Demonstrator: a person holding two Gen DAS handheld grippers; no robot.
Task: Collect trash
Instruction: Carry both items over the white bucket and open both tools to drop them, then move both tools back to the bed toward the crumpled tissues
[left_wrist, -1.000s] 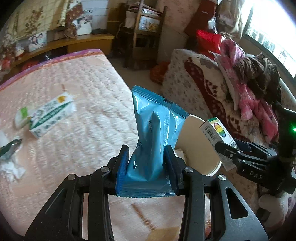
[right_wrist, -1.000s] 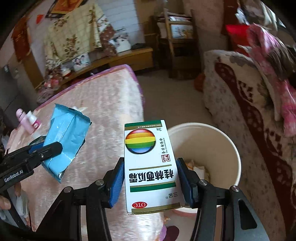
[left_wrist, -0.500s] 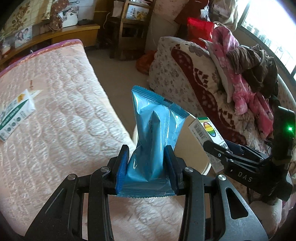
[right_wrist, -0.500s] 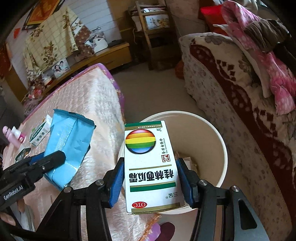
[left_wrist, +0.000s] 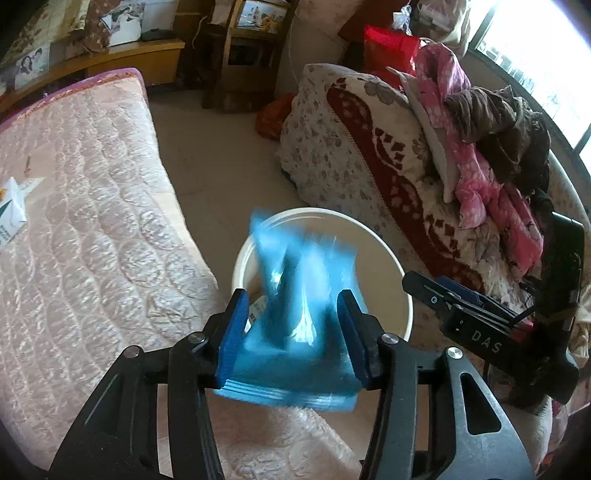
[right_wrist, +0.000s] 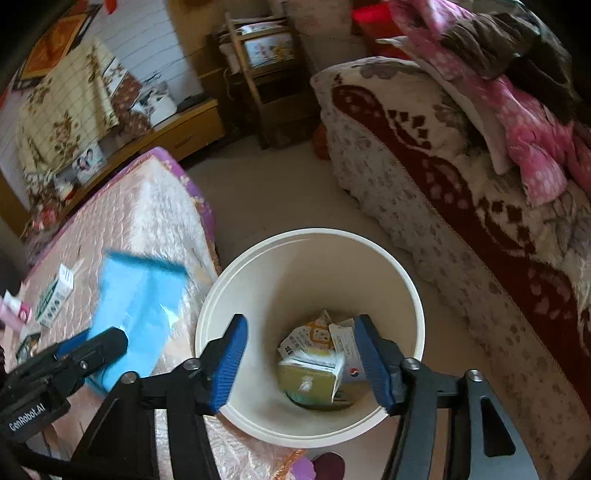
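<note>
Right wrist view: the right claw (right_wrist: 299, 360) is hanging spread apart over the white bin (right_wrist: 310, 430), a medicine box (right_wrist: 314, 382) lying inside. Left claw (left_wrist: 291, 336) is standing parted around a blurred blue wrapper (left_wrist: 301, 328) beside the bed (left_wrist: 81, 229).

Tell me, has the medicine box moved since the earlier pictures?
Yes. The medicine box has left the open right gripper and dropped down into the white bin, among the trash at its bottom.
</note>
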